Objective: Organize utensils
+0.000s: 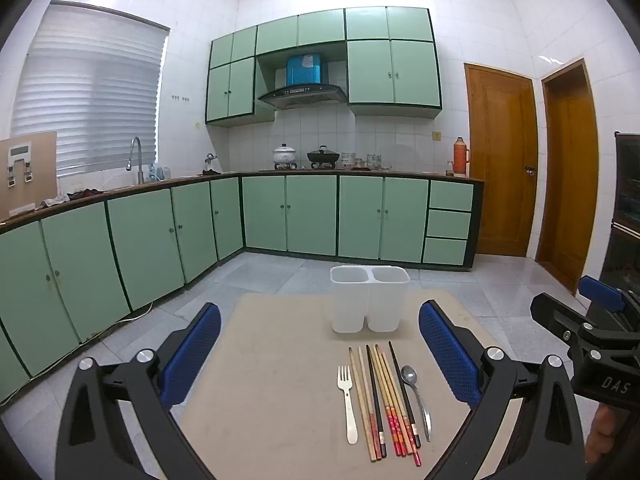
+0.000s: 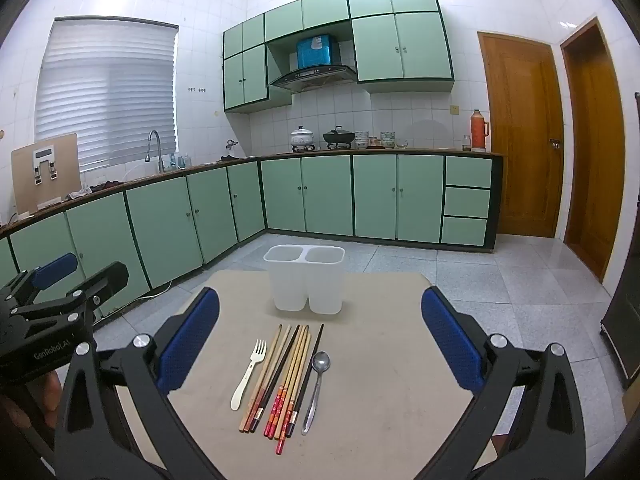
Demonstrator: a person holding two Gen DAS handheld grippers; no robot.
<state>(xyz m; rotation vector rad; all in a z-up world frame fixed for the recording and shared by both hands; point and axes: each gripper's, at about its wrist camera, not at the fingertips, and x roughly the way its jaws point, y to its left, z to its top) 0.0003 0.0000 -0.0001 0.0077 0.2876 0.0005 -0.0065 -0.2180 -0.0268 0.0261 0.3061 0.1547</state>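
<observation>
Nothing sorted yet: fork (image 1: 346, 404), chopsticks (image 1: 386, 404), spoon (image 1: 416, 396) lie lower centre on table (image 1: 260, 380); holder (image 1: 369, 298) above, empty. Left gripper (image 1: 320, 356), right gripper (image 2: 320, 344) spread wide, holding nothing.

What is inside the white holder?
Nothing that shows. The holder has two cups, and no fork, spoon or chopsticks stick out of either. Their bottoms are hidden from this angle.

Both wrist cameras look slightly down across the table (image 1: 280, 360), side by side, sharing the utensils (image 2: 280, 376) and far cabinets (image 2: 328, 196).
</observation>
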